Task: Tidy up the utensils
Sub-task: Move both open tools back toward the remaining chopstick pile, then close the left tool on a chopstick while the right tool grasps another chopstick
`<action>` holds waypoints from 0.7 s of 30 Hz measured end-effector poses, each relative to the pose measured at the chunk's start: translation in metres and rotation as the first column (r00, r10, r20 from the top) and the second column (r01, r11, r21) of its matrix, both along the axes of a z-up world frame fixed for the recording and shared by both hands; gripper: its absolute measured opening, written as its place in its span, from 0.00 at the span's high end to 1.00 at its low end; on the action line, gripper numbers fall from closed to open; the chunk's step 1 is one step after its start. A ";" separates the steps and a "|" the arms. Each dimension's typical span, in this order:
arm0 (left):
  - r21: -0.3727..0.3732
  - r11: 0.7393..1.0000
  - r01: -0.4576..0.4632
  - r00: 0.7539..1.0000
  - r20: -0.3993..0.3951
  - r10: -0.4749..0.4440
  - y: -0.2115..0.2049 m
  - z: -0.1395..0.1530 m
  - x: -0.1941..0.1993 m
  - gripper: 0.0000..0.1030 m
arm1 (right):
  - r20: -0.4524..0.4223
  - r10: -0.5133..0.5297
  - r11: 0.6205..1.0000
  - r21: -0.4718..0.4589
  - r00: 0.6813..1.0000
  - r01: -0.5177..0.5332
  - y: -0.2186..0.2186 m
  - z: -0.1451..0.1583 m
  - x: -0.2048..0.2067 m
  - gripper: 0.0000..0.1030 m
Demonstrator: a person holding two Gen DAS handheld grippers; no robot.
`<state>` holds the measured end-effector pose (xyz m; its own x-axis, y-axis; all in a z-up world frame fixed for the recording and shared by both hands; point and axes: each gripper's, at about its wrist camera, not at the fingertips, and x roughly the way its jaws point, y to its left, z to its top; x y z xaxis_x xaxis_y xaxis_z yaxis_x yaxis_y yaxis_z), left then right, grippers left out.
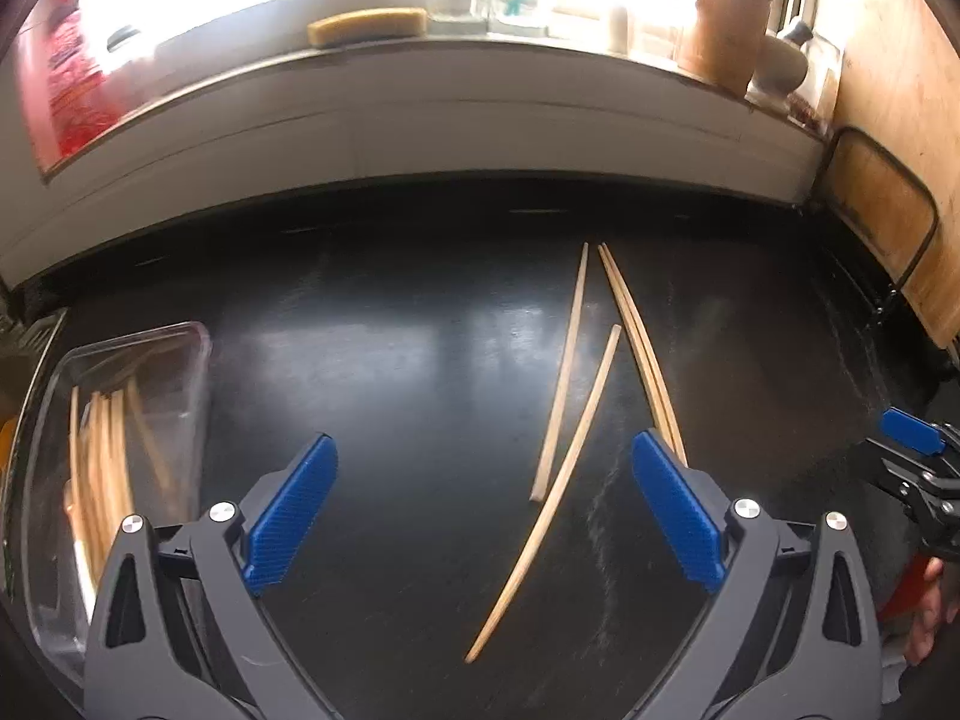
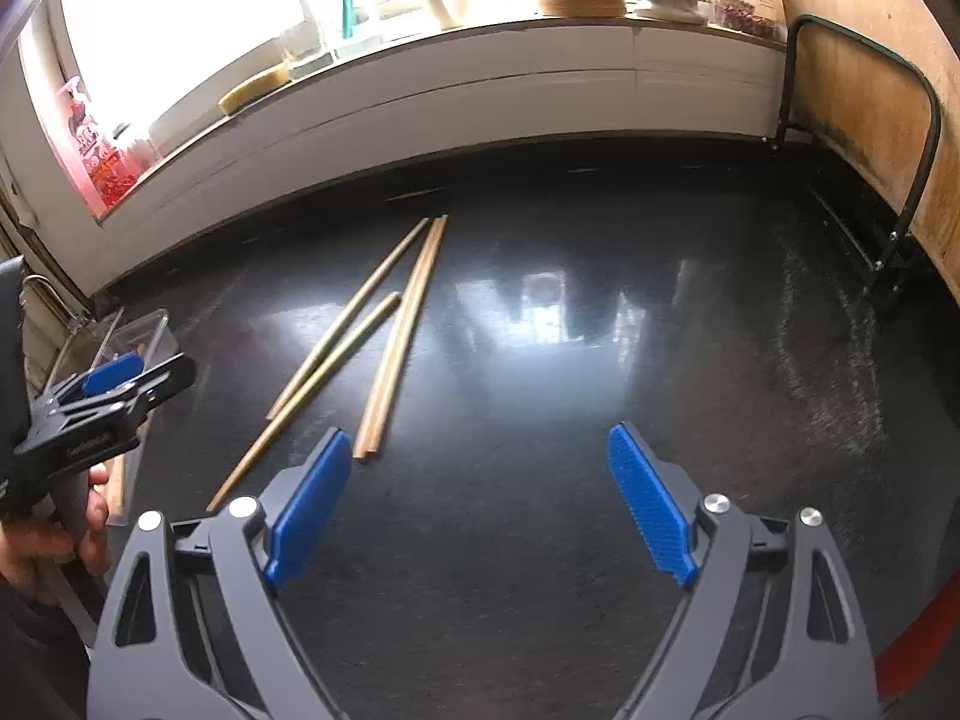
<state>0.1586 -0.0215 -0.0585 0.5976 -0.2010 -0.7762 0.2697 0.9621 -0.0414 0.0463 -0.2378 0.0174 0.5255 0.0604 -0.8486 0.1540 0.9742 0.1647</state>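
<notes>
**Black countertop and what lies on it**

Countertop: dark, glossy, reflecting window light; scuffed pale toward 3 o'clock.

Loose chopsticks: four wooden sticks lying flat on the counter at about 1 o'clock in the left wrist view. Two lie side by side, touching; one long stick runs diagonally toward 6 o'clock; one just beside it.

Clear plastic container: at 9 o'clock, resting on the counter, holding more chopsticks.
</notes>
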 end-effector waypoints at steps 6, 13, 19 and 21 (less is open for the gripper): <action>0.064 0.996 0.069 0.997 -0.044 -0.066 -0.037 -0.026 0.048 0.07 | -0.016 0.015 1.000 0.009 1.000 -0.015 -0.005 -0.011 0.007 0.18; 0.148 0.983 0.110 0.992 -0.082 -0.099 -0.060 -0.059 0.090 0.07 | -0.061 0.004 1.000 -0.009 0.998 -0.005 -0.010 -0.035 0.039 0.18; 0.135 0.986 0.100 0.992 -0.091 -0.088 -0.052 -0.077 0.107 0.06 | -0.083 0.032 0.997 -0.065 0.996 -0.038 0.008 -0.055 0.095 0.18; 0.105 0.991 0.089 0.992 -0.101 -0.078 -0.046 -0.079 0.111 0.06 | -0.097 0.051 0.995 -0.079 0.994 -0.059 0.018 -0.064 0.113 0.18</action>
<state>0.2700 -0.0678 -0.1379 0.5034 -0.1584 -0.8494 0.3491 0.9365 0.0323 0.1597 -0.2197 -0.0463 0.4405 0.0152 -0.8976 0.1107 0.9913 0.0711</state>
